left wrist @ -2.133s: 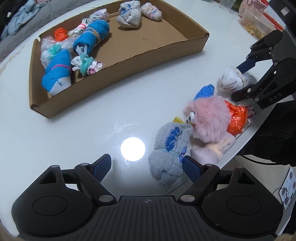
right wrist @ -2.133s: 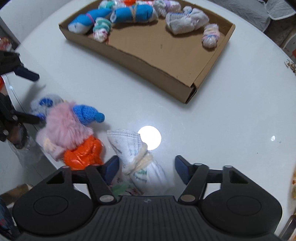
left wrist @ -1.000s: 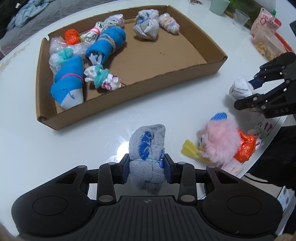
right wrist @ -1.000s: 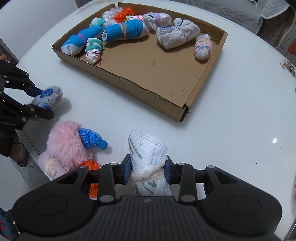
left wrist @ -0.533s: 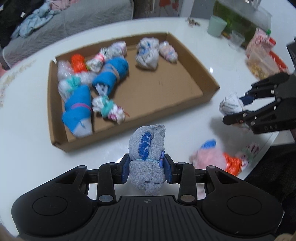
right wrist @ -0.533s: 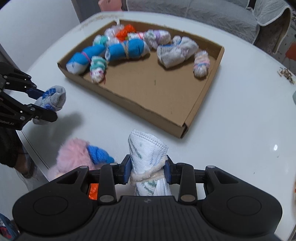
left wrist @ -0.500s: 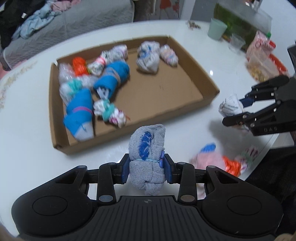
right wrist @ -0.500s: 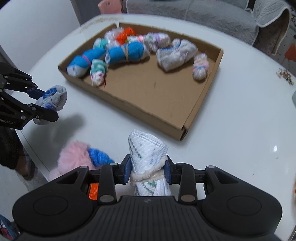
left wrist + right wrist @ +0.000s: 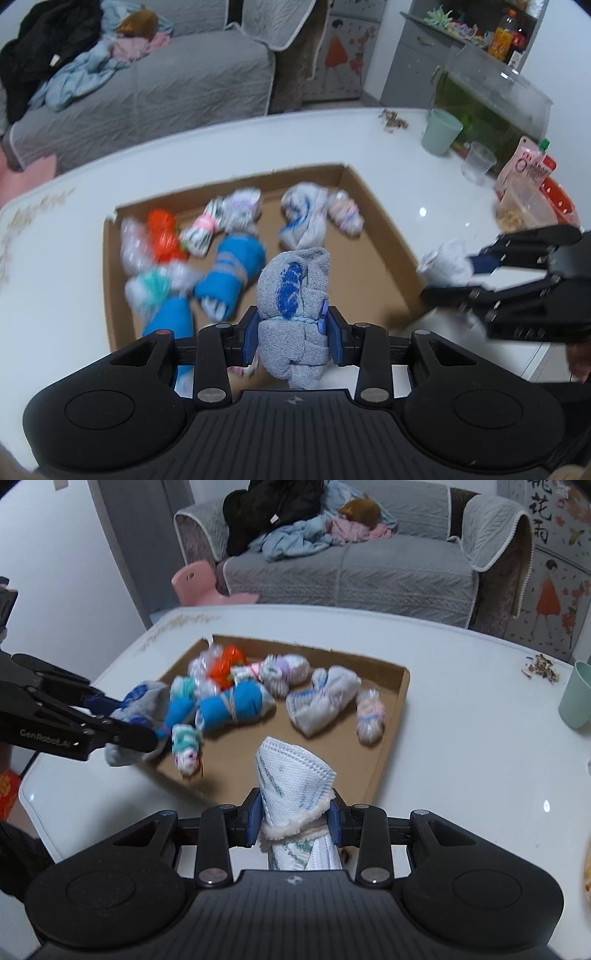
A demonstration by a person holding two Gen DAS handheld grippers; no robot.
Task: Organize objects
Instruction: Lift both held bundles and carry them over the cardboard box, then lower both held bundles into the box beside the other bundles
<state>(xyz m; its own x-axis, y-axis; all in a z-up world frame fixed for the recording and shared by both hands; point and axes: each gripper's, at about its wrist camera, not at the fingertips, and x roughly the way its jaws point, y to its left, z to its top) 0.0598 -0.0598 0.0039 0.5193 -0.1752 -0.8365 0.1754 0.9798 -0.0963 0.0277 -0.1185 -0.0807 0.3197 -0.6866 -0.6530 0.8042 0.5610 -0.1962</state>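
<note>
Both bundles have risen off the table toward the cardboard tray (image 9: 110, 295). The left gripper (image 9: 291, 328) clamps the grey sock bundle (image 9: 293, 295); the right gripper (image 9: 293, 821) clamps the white bundle (image 9: 291, 775). Best to release low over the tray's bare near-right floor.

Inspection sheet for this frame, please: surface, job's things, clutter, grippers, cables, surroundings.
Surface: white table, glossy.
Job's things: cardboard tray holding many bundled socks; grey sock bundle with a blue patch and white sock roll both held above it.
Clutter: green cup, clear cup, snack containers, crumbs.
Grippers: left gripper shut on grey sock bundle; right gripper shut on white sock roll.
Cables: nothing seen.
Surroundings: grey sofa with heaped clothes, fish tank.
</note>
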